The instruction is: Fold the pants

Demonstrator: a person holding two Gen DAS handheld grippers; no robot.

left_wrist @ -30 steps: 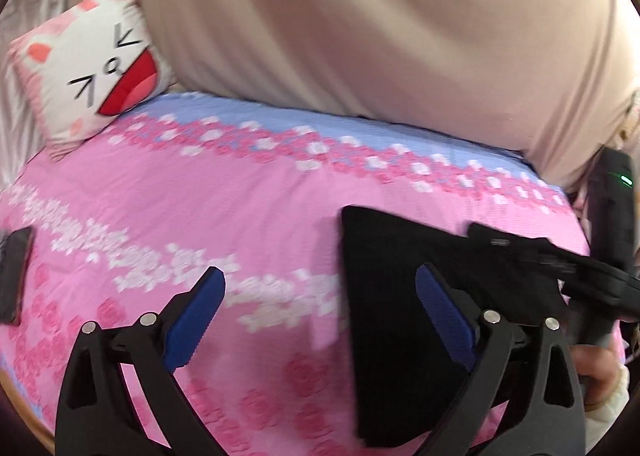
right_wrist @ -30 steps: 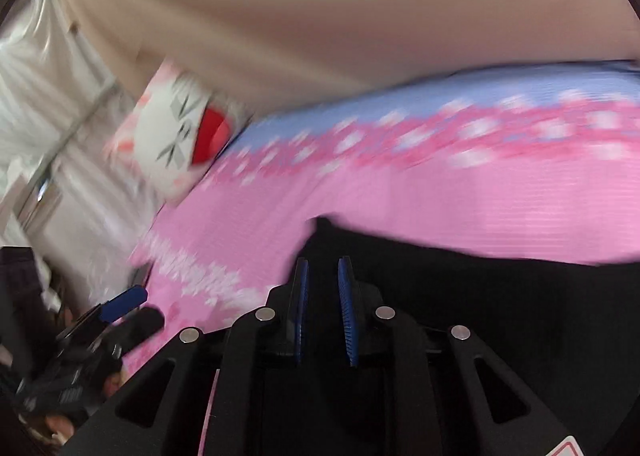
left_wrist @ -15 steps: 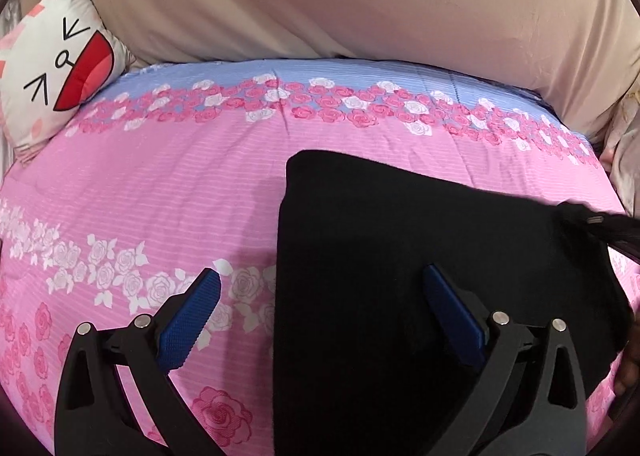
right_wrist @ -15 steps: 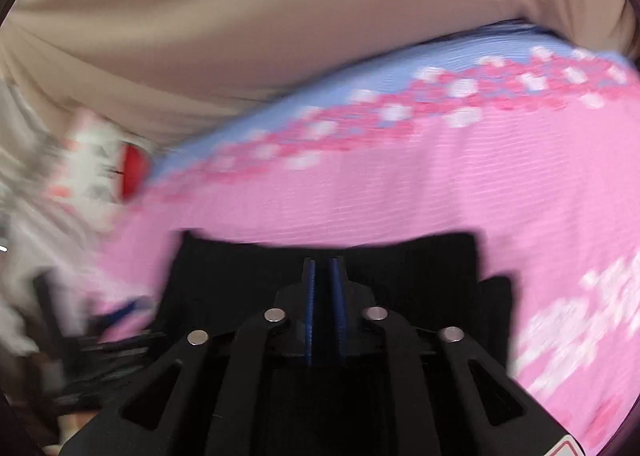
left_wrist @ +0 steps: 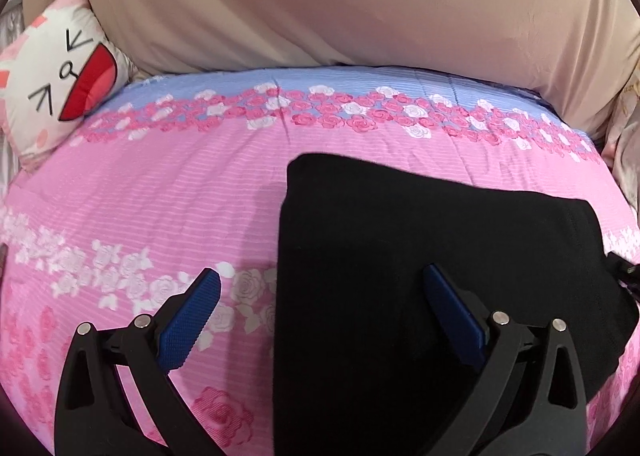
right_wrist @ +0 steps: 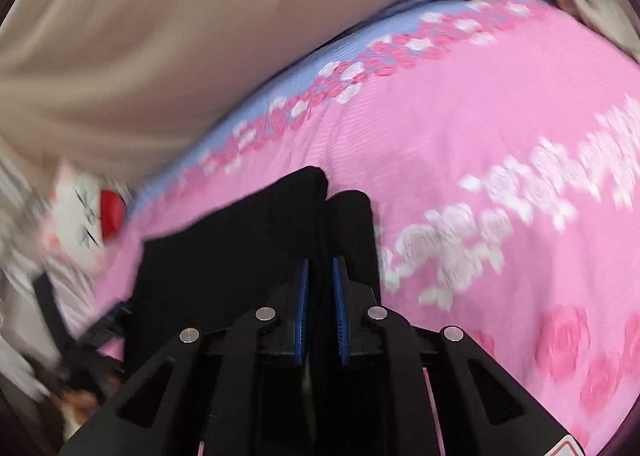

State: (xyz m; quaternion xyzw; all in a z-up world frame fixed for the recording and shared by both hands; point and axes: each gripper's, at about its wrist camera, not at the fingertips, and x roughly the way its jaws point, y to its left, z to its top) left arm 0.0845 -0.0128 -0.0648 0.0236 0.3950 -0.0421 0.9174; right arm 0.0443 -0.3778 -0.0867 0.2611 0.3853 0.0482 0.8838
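One pair of black pants (left_wrist: 420, 256) on one bedspread (left_wrist: 160, 195); left tool (left_wrist: 320, 316) gapes empty, right tool (right_wrist: 321, 288), just loosening, pinches them.

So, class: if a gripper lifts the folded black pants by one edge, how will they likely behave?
The black pants would probably sag and unfold, since they are soft cloth lying flat in layers. They likely slide little, as the pink bedspread is textured fabric. The right gripper has just been opening with cloth between its pads, so the folds look thin.
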